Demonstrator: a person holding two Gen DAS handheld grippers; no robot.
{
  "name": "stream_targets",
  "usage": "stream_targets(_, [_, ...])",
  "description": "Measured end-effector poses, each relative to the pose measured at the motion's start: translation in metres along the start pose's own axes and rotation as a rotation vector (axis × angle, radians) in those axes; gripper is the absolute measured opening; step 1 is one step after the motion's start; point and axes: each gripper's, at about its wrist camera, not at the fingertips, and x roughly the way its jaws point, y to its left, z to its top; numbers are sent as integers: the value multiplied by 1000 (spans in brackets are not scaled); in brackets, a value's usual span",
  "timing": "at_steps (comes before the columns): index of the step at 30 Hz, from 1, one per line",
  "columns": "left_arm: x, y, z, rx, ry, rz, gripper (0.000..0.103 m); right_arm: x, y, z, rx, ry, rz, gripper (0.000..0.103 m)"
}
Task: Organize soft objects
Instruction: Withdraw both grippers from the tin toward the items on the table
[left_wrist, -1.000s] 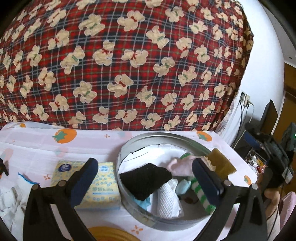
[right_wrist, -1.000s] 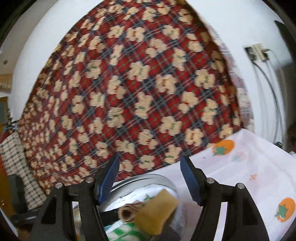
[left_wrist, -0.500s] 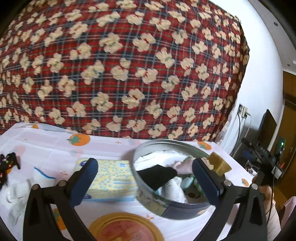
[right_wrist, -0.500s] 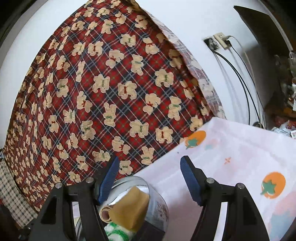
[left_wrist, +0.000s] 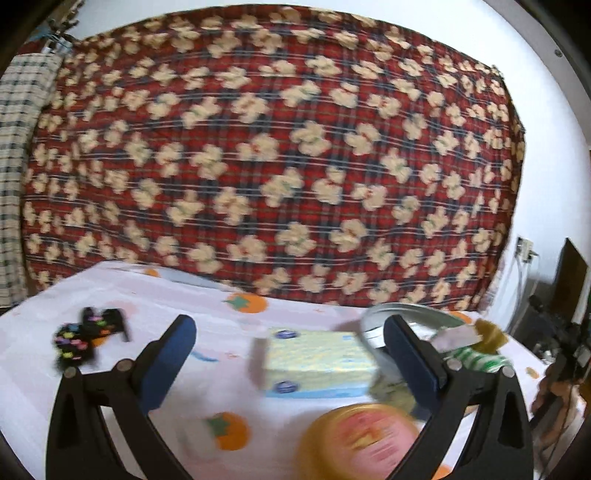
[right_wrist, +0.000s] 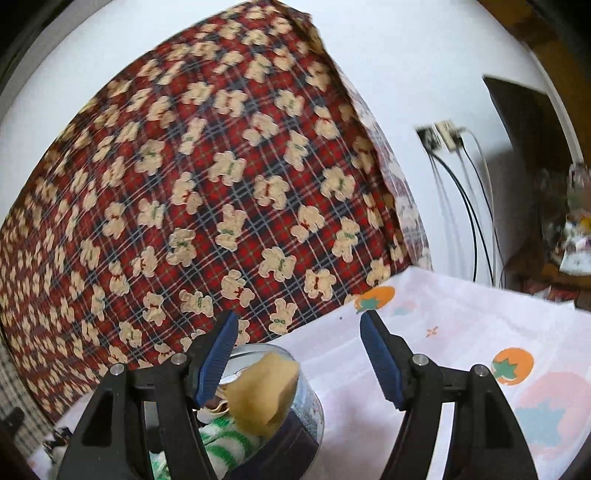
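Observation:
A round metal tin stands at the right of the table, filled with soft things: a tan sponge, a green-and-white striped cloth and a pink cloth. In the right wrist view the tin sits low at the left with the tan sponge sticking up and the striped cloth below it. My left gripper is open and empty above the table, left of the tin. My right gripper is open and empty, above and right of the tin.
A yellow tissue pack lies just left of the tin. A round yellow-rimmed lid lies near the front. A black item with coloured dots lies at the far left. A red bear-print blanket hangs behind the table. Cables and a wall socket are at the right.
My left gripper has swung left and pulled back, so the tin moved to the right of its view. My right gripper has turned right and risen away from the tin. Both stayed open.

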Motion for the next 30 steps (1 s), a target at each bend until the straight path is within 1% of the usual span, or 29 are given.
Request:
stream_targets(2, [-5, 15, -5, -3, 8, 40, 103, -5, 9, -3, -31, -14, 5, 77])
stream_targets(5, [-9, 38, -11, -17, 20, 96, 103, -12, 24, -8, -68, -22, 19, 77])
stream_targets(8, [-14, 58, -16, -33, 16, 149, 103, -18, 37, -16, -87, -8, 40, 77])
stream_targets(13, [-23, 80, -22, -16, 11, 234, 103, -28, 65, -33, -135, 16, 80, 77])
stream_targets(15, [-28, 90, -22, -50, 3, 223, 103, -30, 76, -38, -162, 22, 93, 77])
stream_targets(19, [-31, 102, -23, -51, 16, 258, 103, -32, 101, -53, -200, 60, 145, 77])
stream_targets(23, [-32, 114, -23, -67, 45, 273, 103, -33, 122, -65, -229, 95, 193, 77])
stream_targets(27, [-34, 126, -24, -78, 81, 273, 103, -37, 141, -74, -221, 116, 241, 77])
stream_targets(30, [-40, 139, -25, -78, 97, 300, 103, -39, 160, -84, -217, 143, 294, 77])
